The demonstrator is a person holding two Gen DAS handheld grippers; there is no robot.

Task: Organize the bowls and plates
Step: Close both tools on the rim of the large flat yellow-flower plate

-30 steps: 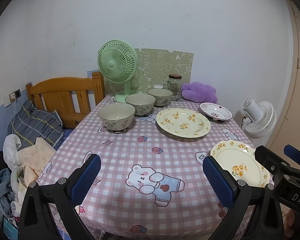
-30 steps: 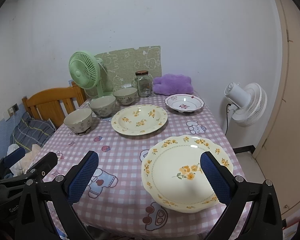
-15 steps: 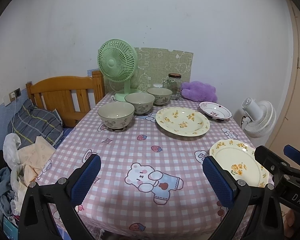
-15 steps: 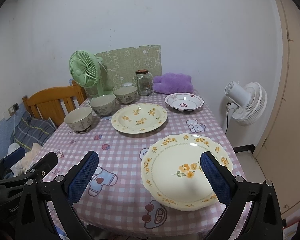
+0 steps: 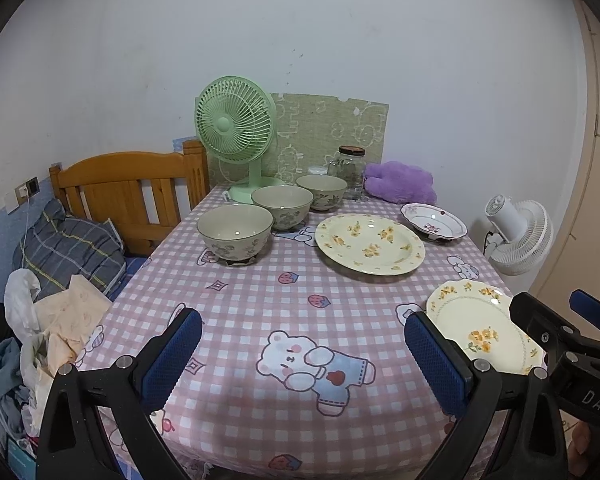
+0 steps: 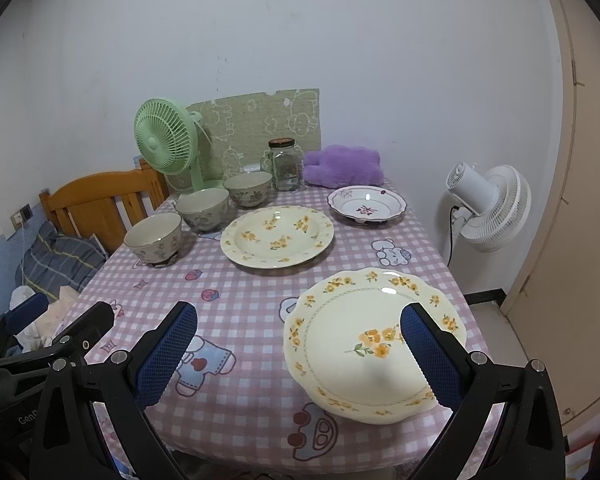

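Note:
Three grey floral bowls stand in a diagonal row at the table's far left: near bowl [image 5: 235, 231], middle bowl [image 5: 282, 205], far bowl [image 5: 321, 191]. A large yellow-flowered plate [image 5: 369, 243] lies mid-table; a small white plate with purple pattern [image 5: 433, 221] lies behind it. A scalloped yellow plate [image 6: 374, 340] lies at the near right. My left gripper [image 5: 302, 360] is open and empty over the near table edge. My right gripper [image 6: 298, 356] is open and empty, its right finger [image 6: 430, 354] over the scalloped plate.
A green fan [image 5: 236, 122], a glass jar [image 5: 350, 172] and a purple plush [image 5: 398, 182] stand at the table's back. A wooden bed frame [image 5: 128, 192] with bedding is left; a white fan [image 6: 488, 206] stands on the right.
Both grippers have drawn back slightly from the table. Nothing on the table has moved.

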